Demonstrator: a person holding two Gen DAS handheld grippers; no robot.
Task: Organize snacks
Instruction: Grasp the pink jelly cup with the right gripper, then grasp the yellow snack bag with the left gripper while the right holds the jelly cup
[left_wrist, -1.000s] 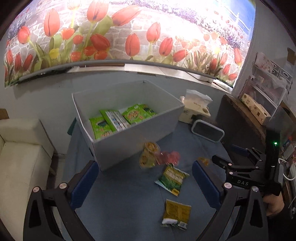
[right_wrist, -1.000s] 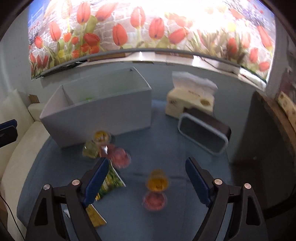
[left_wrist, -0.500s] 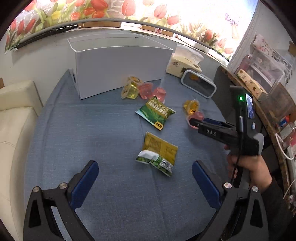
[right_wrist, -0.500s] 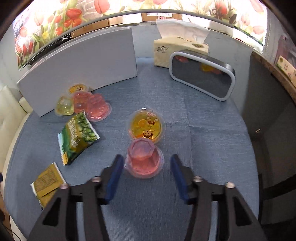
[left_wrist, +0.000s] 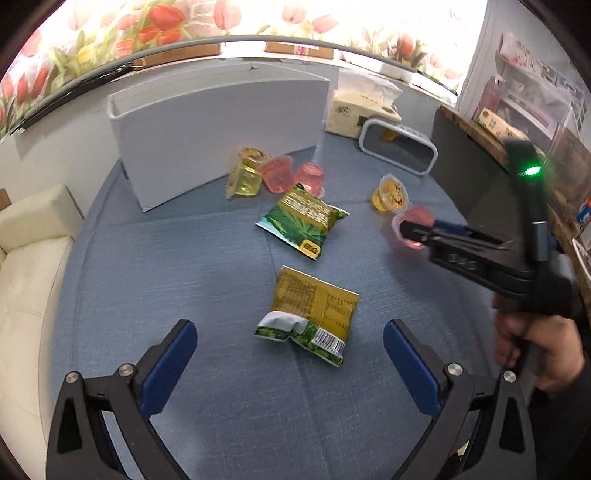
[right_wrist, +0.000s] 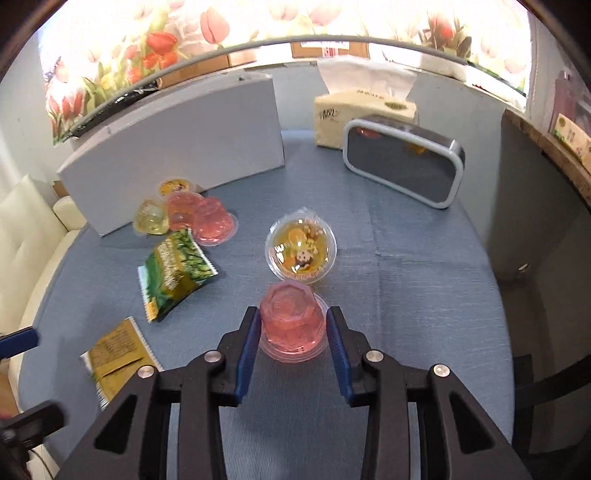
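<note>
My right gripper (right_wrist: 292, 326) is shut on an upturned pink jelly cup (right_wrist: 291, 319), still on the blue tablecloth; it also shows in the left wrist view (left_wrist: 415, 226). An orange jelly cup (right_wrist: 301, 250) lies just beyond it. My left gripper (left_wrist: 290, 354) is open and empty, low over a yellow-green snack packet (left_wrist: 310, 308). A green snack packet (left_wrist: 304, 219) lies farther on. A cluster of yellow and pink jelly cups (left_wrist: 275, 175) sits against the white storage box (left_wrist: 221, 125).
A tissue box (right_wrist: 364, 109) and a grey-framed black device (right_wrist: 402, 164) stand at the back right. A dark cabinet (right_wrist: 535, 192) borders the table's right edge. A cream sofa (left_wrist: 26, 258) lies to the left.
My right gripper has closed its jaws onto the pink jelly cup. My left gripper has dropped from above the box to low over the table, near the yellow-green packet.
</note>
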